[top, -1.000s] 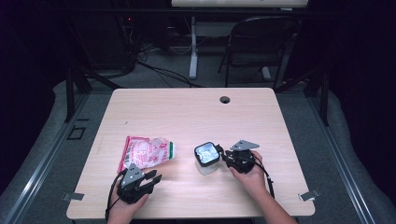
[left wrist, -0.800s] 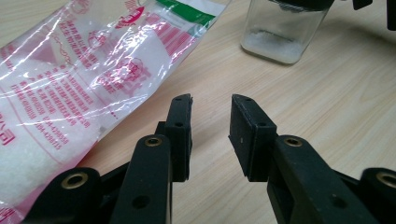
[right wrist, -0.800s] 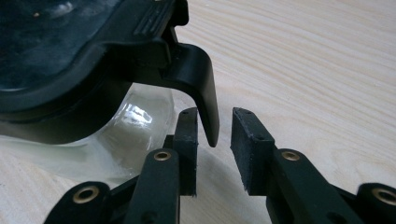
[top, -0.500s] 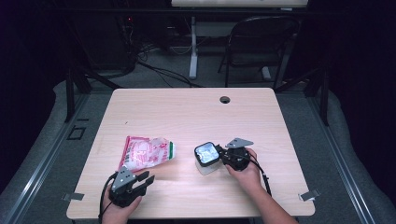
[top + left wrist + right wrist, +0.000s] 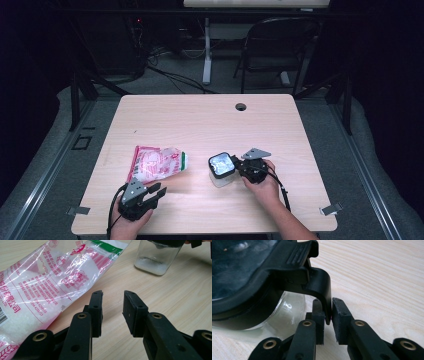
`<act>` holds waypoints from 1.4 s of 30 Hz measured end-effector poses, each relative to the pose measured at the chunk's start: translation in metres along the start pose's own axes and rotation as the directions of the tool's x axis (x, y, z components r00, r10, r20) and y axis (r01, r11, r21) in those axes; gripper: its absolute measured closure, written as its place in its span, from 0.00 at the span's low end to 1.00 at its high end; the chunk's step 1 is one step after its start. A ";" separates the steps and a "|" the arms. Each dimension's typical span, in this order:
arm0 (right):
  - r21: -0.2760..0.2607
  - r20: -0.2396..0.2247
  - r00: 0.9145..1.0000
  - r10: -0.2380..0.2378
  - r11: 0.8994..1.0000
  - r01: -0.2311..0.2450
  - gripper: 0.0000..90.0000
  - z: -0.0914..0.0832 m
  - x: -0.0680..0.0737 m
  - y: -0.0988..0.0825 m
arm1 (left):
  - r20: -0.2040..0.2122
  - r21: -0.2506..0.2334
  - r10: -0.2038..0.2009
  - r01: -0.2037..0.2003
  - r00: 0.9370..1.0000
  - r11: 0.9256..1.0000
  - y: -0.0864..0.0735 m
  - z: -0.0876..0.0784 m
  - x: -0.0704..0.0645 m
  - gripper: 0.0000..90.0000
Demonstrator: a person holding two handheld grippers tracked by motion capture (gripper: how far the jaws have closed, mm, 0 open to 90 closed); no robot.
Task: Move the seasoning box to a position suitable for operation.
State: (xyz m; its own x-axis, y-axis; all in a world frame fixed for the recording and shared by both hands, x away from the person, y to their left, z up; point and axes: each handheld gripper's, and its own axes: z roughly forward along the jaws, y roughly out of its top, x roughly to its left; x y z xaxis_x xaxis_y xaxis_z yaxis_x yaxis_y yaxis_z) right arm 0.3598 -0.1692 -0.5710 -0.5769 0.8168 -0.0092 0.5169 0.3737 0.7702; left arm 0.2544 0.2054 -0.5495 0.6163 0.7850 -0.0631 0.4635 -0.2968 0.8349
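Right gripper view: lid clasp (image 5: 322, 287) of glass jar (image 5: 287, 315), pinched between right gripper (image 5: 327, 312) fingers, which have just been closing. Jar stands at counter (image 5: 210, 120) centre-front; sugar bag (image 5: 157, 162) at its nine o'clock. Left gripper (image 5: 112, 306) fingers parted, holding nothing, bag at ten o'clock.

Pale wooden table (image 5: 200, 120), dark chair (image 5: 280, 45) behind — grey floor (image 5: 380, 165), dim room

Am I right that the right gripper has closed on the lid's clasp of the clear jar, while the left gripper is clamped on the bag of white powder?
Not quite: the left gripper is open and empty beside the bag, as the left gripper view shows. The right gripper does pinch the jar's lid clasp, its jaws having just been closing.
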 end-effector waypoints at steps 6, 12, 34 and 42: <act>0.005 0.016 1.000 0.001 1.000 -0.001 0.90 -0.004 0.004 -0.002 | 0.005 -0.006 -0.001 0.001 1.000 1.000 0.001 0.000 0.000 0.77; 0.011 0.027 1.000 0.000 1.000 0.000 0.90 -0.014 0.009 -0.010 | 0.009 -0.016 0.007 -0.007 1.000 1.000 0.004 0.001 0.000 0.77; 0.068 0.109 0.987 0.118 0.990 -0.126 0.89 -0.072 -0.009 -0.045 | 0.066 -0.037 0.050 -0.047 0.997 0.998 0.028 0.028 -0.005 0.76; 0.071 0.104 0.971 0.214 0.972 -0.222 0.88 -0.098 -0.018 -0.060 | 0.052 -0.047 0.073 -0.071 0.996 0.996 0.029 0.029 -0.007 0.71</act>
State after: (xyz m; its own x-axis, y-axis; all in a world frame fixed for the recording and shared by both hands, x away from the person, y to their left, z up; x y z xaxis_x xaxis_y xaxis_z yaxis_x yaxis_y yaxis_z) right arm 0.2778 -0.2491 -0.5544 -0.3833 0.9193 0.0896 0.6759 0.2131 0.7055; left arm 0.2821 0.1758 -0.5404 0.6807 0.7320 -0.0298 0.3879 -0.3256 0.8623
